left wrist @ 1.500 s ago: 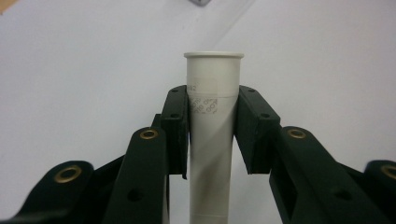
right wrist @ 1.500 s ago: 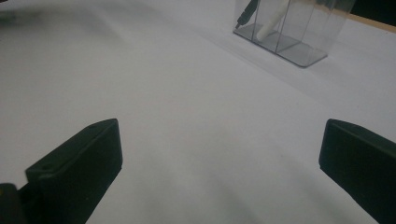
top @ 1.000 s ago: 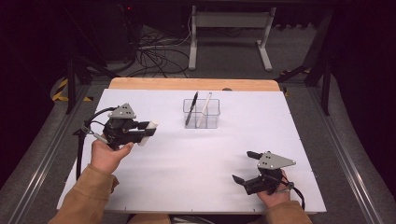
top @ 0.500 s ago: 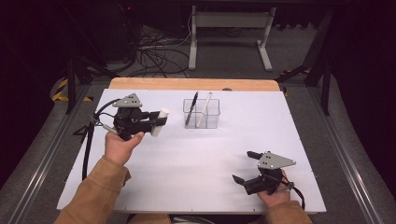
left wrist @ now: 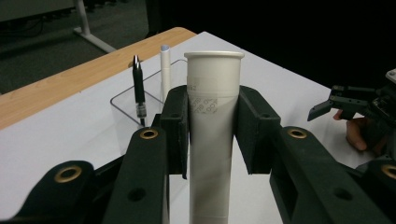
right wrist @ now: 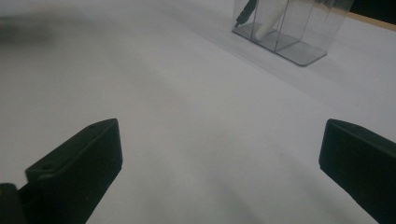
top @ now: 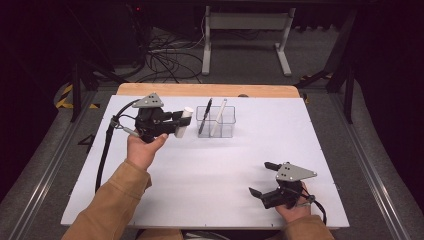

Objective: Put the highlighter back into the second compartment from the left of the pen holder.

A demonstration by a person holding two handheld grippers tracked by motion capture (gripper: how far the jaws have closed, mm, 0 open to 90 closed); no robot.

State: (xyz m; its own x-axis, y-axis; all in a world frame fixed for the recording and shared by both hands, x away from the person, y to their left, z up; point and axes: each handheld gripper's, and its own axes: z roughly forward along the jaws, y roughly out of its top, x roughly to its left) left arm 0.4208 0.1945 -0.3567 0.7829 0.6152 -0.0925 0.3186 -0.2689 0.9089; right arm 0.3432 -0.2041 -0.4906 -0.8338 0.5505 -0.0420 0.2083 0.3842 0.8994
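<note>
1. We judge the job to be filling the clear holder with writing things, and it looks partly done: a black pen and a white pen already stand tilted in it.

2. Our left gripper is clamped on a white tube, jaws pressed to its two sides. In the left gripper view the tube stands upright between the pads, open rim on top, the pads gripping just below the rim.

3. The tube is in the air, just left of the holder and near its rim. It isn't in any compartment yet.

4. Our right gripper rests low at the near right of the table, well apart from the holder. Its jaws stand wide apart and hold nothing; the right gripper view shows bare table between them and the holder farther off.

5. What we think is left: carry the tube over a free compartment, lower it in, let go. The right-hand compartment looks free, though we cannot be sure through the clear walls.
</note>
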